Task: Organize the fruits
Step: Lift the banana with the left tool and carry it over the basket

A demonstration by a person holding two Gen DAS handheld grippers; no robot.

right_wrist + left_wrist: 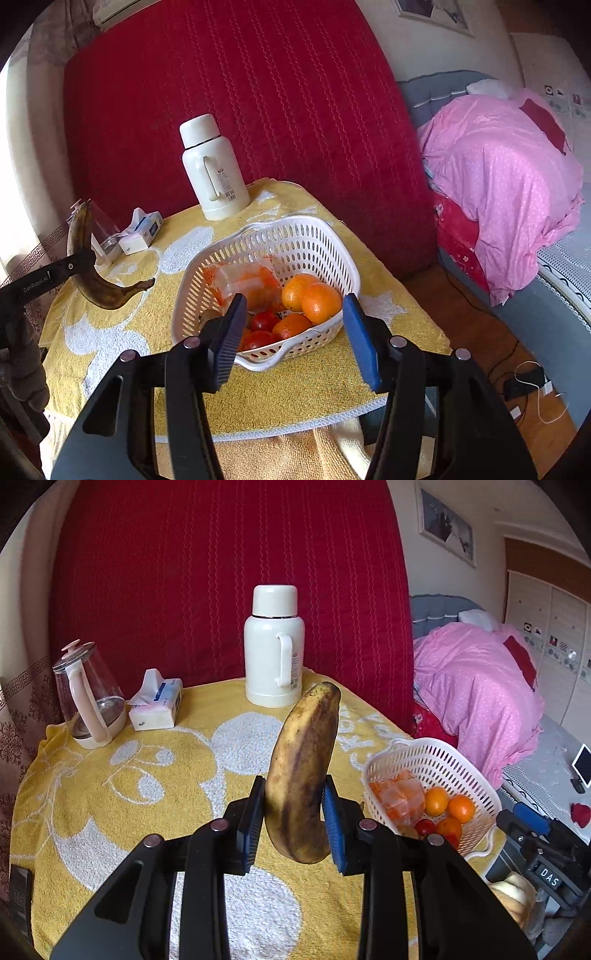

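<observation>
A brown-spotted banana [301, 771] stands almost upright, pinched between the blue pads of my left gripper [293, 825], above the yellow towel. The right wrist view shows the same banana [90, 269] lifted at the left, held by the left gripper [83, 258]. A white slotted basket [295, 236] sits on the table with oranges [314, 299], tomatoes [264, 321] and a clear packet [247, 282] inside. My right gripper [295, 339] hangs open just before the basket's near rim, nothing between its pads. In the left wrist view the basket [439, 764] lies to the right.
A white thermos jug [273, 646] stands at the table's back, with a tissue pack [157, 701] and a glass kettle [88, 698] to its left. A red quilt hangs behind. A bed with pink bedding [509, 177] is on the right; cables lie on the floor [528, 384].
</observation>
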